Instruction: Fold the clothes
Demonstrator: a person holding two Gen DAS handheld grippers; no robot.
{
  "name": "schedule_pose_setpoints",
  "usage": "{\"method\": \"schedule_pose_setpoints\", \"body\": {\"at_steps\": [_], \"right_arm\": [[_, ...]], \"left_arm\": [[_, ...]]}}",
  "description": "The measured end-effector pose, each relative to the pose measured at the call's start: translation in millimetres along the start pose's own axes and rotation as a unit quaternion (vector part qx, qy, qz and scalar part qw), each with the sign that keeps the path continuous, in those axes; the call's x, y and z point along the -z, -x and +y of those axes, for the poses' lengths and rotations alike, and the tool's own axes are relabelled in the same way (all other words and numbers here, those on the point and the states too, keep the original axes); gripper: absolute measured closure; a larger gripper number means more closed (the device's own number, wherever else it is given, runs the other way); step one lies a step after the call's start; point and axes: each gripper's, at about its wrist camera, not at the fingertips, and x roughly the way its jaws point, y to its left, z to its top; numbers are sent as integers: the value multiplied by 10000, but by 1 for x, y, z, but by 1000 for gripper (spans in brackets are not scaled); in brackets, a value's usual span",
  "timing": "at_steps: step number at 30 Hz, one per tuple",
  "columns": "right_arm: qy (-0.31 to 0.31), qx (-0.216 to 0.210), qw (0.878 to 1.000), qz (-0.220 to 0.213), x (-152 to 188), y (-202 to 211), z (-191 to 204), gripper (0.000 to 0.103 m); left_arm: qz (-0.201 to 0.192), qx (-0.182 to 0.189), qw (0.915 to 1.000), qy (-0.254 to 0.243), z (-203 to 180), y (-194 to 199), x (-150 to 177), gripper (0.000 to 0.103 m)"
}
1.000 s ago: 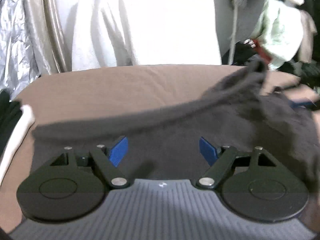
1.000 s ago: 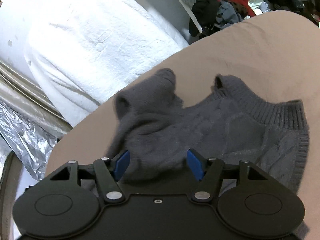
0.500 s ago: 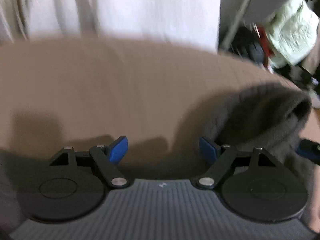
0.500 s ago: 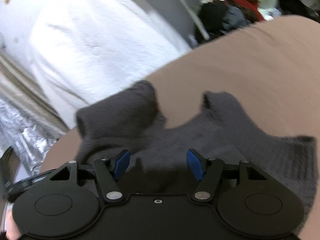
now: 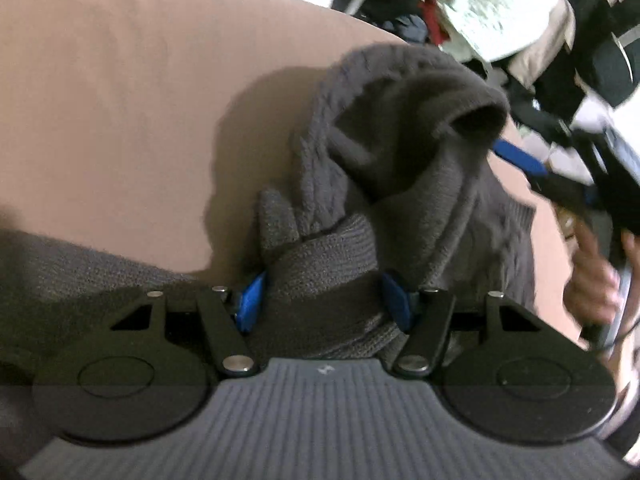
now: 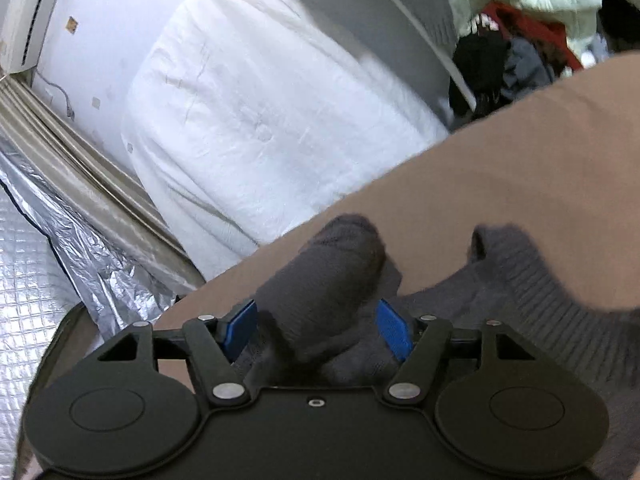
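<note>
A dark grey knit sweater (image 5: pixel 400 168) lies bunched on a tan padded surface (image 5: pixel 120 100). My left gripper (image 5: pixel 322 304) is open, its jaws partly narrowed around the sweater's ribbed edge (image 5: pixel 320 272), which fills the gap between the blue pads (image 5: pixel 250 304). My right gripper (image 6: pixel 316 328) is open, with a rolled sleeve (image 6: pixel 332 272) standing between its fingers. In the left wrist view a raised fold of the sweater drapes over the right gripper's blue finger (image 5: pixel 518 160), and a hand (image 5: pixel 592 276) holds that gripper. The ribbed hem (image 6: pixel 560 308) shows at the right.
A white bundle (image 6: pixel 260 120) and silver foil sheeting (image 6: pixel 48 248) lie beyond the tan surface's (image 6: pixel 520 168) far edge. A heap of mixed clothes (image 6: pixel 520 40) sits at the back right, also seen as a clothes pile (image 5: pixel 500 20) in the left wrist view.
My left gripper swung right onto the sweater's ribbed edge and its jaws narrowed slightly. The right gripper moved forward, so the sleeve now stands between its fingers.
</note>
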Motion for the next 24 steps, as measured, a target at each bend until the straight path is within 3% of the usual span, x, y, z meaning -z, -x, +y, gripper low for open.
{"method": "schedule_pose_setpoints", "body": {"at_steps": [3, 5, 6, 8, 9, 11, 14, 17, 19, 21, 22, 23, 24], "right_arm": [[-23, -139, 9998, 122, 2, -6, 1, 19], [2, -164, 9997, 205, 4, -11, 3, 20], [157, 58, 9995, 252, 8, -16, 5, 22], [467, 501, 9970, 346, 15, -26, 9, 53], [622, 722, 9947, 393, 18, -31, 11, 78], [622, 971, 9923, 454, 20, -36, 8, 82], [177, 918, 9942, 538, 12, -33, -6, 83], [-67, 761, 9952, 617, 5, -28, -15, 83], [-55, 671, 9954, 676, 1, -26, -16, 83], [94, 531, 9966, 626, -3, -19, -13, 83], [162, 432, 9971, 598, -5, -14, -13, 83], [210, 303, 9977, 571, -6, -10, -13, 83], [254, 178, 9980, 544, -8, -6, -14, 83]], "left_arm": [[-38, -547, 9967, -604, -29, -4, 17, 42], [-50, -934, 9904, -1018, -48, -8, 26, 41], [-60, -1074, 9874, -1159, -54, -10, 27, 40], [-107, -1212, 9850, -1222, -58, -10, 18, 39], [-168, -1217, 9857, -1157, -57, -4, 15, 39], [-456, -1100, 9883, -948, -53, 12, 7, 37], [-906, -751, 9914, -581, -38, 35, -11, 33], [-1192, -454, 9917, -156, -16, 30, -34, 17], [-1042, -495, 9932, 143, 5, 13, -49, 13], [-562, -417, 9960, 554, 24, -11, -63, 13], [-317, -183, 9970, 685, 28, -23, -68, 15], [-147, -35, 9975, 689, 29, -31, -69, 15], [-78, -134, 9987, 491, 22, -37, -71, 17]]}}
